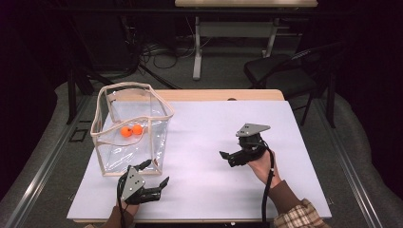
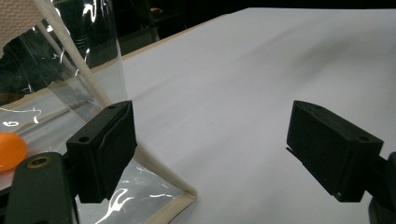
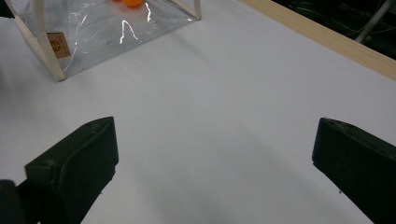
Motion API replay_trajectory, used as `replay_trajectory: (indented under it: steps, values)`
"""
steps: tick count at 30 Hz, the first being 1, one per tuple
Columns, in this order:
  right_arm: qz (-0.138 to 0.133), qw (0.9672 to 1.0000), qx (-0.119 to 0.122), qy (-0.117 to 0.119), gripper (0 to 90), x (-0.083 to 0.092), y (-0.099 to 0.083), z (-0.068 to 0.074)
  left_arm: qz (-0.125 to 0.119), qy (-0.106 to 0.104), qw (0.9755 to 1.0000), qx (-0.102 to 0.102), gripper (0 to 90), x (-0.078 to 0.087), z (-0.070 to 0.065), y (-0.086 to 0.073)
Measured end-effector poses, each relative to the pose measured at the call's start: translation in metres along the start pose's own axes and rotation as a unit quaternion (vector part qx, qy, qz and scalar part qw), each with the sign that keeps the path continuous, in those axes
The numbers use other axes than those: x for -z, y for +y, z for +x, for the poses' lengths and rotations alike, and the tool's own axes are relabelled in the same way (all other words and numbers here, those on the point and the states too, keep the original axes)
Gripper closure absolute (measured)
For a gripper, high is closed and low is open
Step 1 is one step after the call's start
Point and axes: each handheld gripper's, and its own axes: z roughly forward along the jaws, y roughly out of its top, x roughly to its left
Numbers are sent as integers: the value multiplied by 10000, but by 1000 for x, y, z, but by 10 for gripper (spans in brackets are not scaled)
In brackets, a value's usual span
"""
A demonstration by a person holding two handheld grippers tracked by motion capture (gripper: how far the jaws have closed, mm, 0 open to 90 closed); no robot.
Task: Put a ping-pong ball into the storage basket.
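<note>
High view first: a clear plastic bag [image 1: 130, 128] with cream trim stands open at the left of the frame on the white bench [image 1: 214, 142], and two orange balls [image 1: 131, 130] sit touching each other inside it on the bottom. The left gripper [image 1: 153, 178] is at lower left, just beside the bag's near corner, jaws spread wide with nothing between them. The right gripper [image 1: 227, 156] hovers right of centre, well apart from the bag, also wide open and empty. My read is that the left one is lining up to pinch the bag's edge or corner, so the next move calls for nudging toward the trim and closing on it without tipping the bag.

Left gripper view: the bag's bottom corner seam [image 2: 180, 198] sits low in the frame, between the jaws but closer to the left one. One orange ball [image 2: 10, 150] peeks in at the left edge, cut off by the frame. Glare on the plastic makes the walls hard to read.

Right gripper view: wide jaws over bare bench, the bag [image 3: 112, 32] in the upper left with a small tan label [image 3: 55, 45] whose print is too small to make out. The balls [image 3: 130, 2] are clipped by the top edge.
</note>
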Motion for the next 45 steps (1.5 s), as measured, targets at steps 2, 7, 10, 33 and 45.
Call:
replay_trajectory:
  steps: [2,7,10,33,45]
  values:
    - [27,10000,-15,-8,0,1,-4,0,-9,-1,10000,2,158,0,0,0]
    - [32,10000,-78,-50,1,2,-16,-1,1,-3,10000,0,157,0,0,0]
    - [28,9999,-88,-78,1,3,-21,-1,-2,2,10000,13,157,0,0,0]
    - [-22,9995,-173,-249,2,16,-49,3,7,7,10000,28,158,0,0,0]
    - [-44,9991,-265,-322,0,20,-66,6,4,18,10000,21,158,0,0,0]
